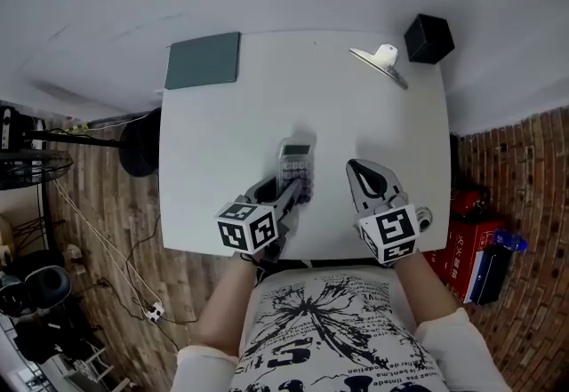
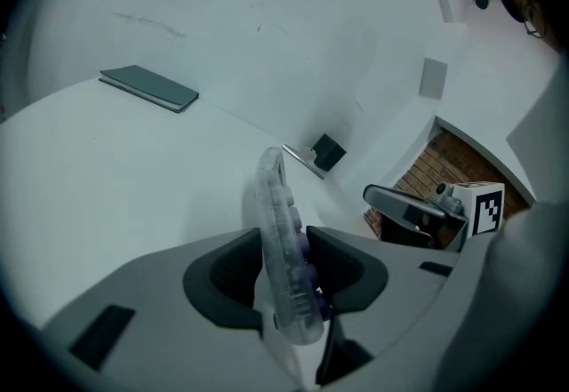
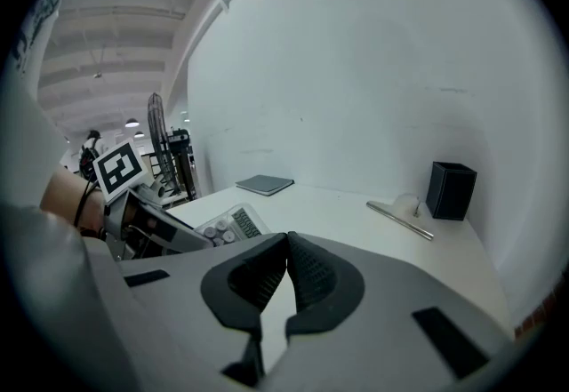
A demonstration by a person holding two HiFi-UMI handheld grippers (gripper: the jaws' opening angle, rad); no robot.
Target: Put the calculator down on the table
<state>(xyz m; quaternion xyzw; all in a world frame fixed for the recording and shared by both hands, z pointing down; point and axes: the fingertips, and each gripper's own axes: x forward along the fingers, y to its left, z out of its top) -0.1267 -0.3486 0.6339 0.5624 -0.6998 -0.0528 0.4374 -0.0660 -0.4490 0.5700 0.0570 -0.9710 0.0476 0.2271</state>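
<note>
Left gripper (image 1: 296, 193) jaws opening, calculator (image 1: 295, 164) edge-on between the pads, at the table's (image 1: 222, 141) near side. Right gripper (image 1: 359, 173) just right of calculator, jaws closed on nothing. Beyond calculator: grey notebook (image 1: 203, 60) far left, black box (image 1: 428, 37) far right, contents unseen.

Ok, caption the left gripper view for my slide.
Left claw opening, translucent calculator edge-on between its pads, white table beyond.

One calculator (image 1: 295, 166), one notebook (image 1: 204, 60), one black box (image 1: 428, 38), one metal tool (image 1: 382, 61), two grippers (image 1: 300, 193) (image 1: 355, 168).
</note>
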